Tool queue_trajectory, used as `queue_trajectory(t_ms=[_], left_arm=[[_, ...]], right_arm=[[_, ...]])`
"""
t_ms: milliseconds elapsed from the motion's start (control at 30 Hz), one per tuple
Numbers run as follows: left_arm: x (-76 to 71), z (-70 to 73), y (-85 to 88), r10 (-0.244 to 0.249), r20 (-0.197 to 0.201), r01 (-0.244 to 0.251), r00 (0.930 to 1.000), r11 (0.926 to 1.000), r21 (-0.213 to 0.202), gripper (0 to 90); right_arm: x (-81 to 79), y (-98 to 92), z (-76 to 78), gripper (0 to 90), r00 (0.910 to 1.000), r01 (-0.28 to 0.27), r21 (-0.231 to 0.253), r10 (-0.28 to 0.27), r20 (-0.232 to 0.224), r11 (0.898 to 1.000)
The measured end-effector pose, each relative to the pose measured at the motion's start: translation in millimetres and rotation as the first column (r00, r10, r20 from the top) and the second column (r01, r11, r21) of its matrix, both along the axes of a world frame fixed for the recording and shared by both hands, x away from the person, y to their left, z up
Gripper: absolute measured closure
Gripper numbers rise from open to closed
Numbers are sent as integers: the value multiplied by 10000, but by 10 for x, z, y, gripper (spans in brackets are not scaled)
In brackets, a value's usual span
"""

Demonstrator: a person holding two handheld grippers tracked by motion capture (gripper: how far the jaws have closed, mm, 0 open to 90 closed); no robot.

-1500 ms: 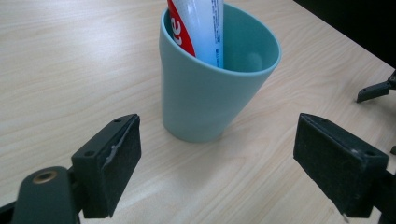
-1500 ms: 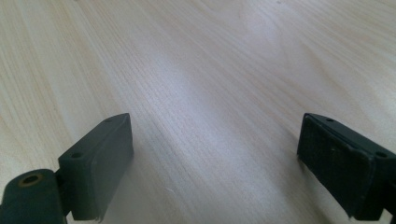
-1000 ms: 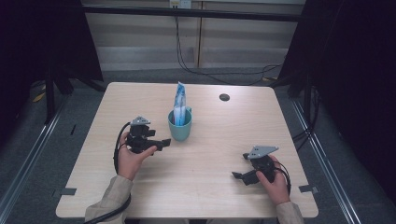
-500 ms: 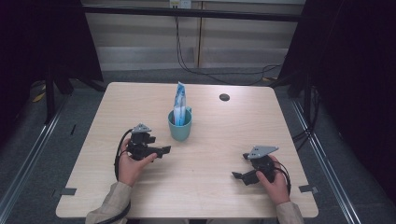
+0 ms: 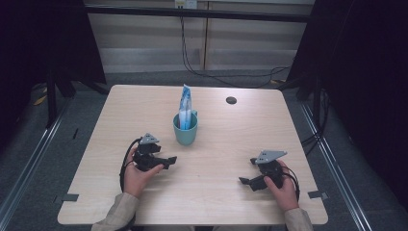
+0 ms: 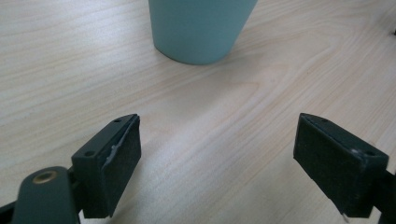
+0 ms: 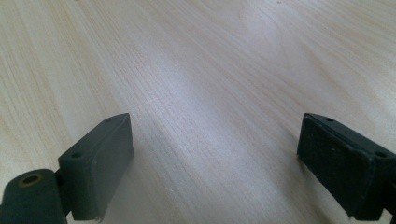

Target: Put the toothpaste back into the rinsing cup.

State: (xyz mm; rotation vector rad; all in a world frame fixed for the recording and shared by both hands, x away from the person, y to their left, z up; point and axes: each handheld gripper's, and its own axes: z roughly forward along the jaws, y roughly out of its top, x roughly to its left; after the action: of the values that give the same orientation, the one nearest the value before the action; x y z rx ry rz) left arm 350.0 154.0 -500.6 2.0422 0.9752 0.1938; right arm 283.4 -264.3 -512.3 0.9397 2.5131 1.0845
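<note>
A teal cup (image 5: 185, 130) stands upright near the middle of the wooden table (image 5: 221, 202), with a blue and white packet (image 5: 185, 107) sticking up out of it. My left gripper (image 5: 168, 162) is held low over the table, just left of and nearer than the cup, open and empty. In the left gripper view the cup's base (image 6: 200, 29) sits ahead of the wide-apart fingers (image 6: 116, 161). At the right front of the table my right gripper (image 5: 246, 182) rests open, bare wood between its fingers (image 7: 100, 161).
A small dark round thing (image 5: 231, 100) lies on the table at the back right. Dark frame posts and cables stand beyond the far edge. Bare wood stretches between the two hands.
My left gripper has moved toward the near edge and slightly right, away from the cup's left side. The right gripper has stayed where it was.
</note>
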Motion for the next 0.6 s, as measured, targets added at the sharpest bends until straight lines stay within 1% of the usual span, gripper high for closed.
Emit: queue_trajectory(t_ms=[33,67,133,233,300,367,400,467,533,567,600], left_arm=[[-8,-5,0,20,49,-20,10000,10000,93,150],[-8,-5,0,20,49,-20,10000,10000,93,150],[-21,-20,-1,-70,113,67,9999,9996,277,150],[-29,-34,-5,-10,127,6,9999,9994,339,149],[-40,-51,-11,-108,251,95,9996,9985,537,150],[-45,-62,-15,-126,246,112,9996,9984,557,150],[-54,-78,-22,-146,229,130,9996,9976,685,150],[-63,-88,-28,-235,379,205,9990,9968,768,148],[-72,-87,-41,-238,385,205,9990,9963,837,148],[-75,-85,-47,-299,461,253,9985,9948,989,148],[-78,-88,-51,-379,505,325,9980,9940,1041,148]], right_arm=[[0,0,0,102,10000,0,1,0,1,10000],[0,0,0,102,10000,0,1,0,1,10000],[0,1,0,102,10000,7,7,-7,-6,10000],[0,1,0,102,10000,9,5,-9,-2,10000],[0,1,0,102,10000,7,2,-7,-1,10000],[0,1,0,102,10000,8,0,-8,-3,10000],[0,1,0,102,10000,7,0,-7,-2,10000],[0,1,0,102,10000,6,-1,-6,-1,10000],[0,1,0,102,10000,7,3,-7,-2,10000],[0,1,0,102,10000,8,0,-8,-3,10000],[0,1,0,102,10000,8,1,-8,-3,10000]])
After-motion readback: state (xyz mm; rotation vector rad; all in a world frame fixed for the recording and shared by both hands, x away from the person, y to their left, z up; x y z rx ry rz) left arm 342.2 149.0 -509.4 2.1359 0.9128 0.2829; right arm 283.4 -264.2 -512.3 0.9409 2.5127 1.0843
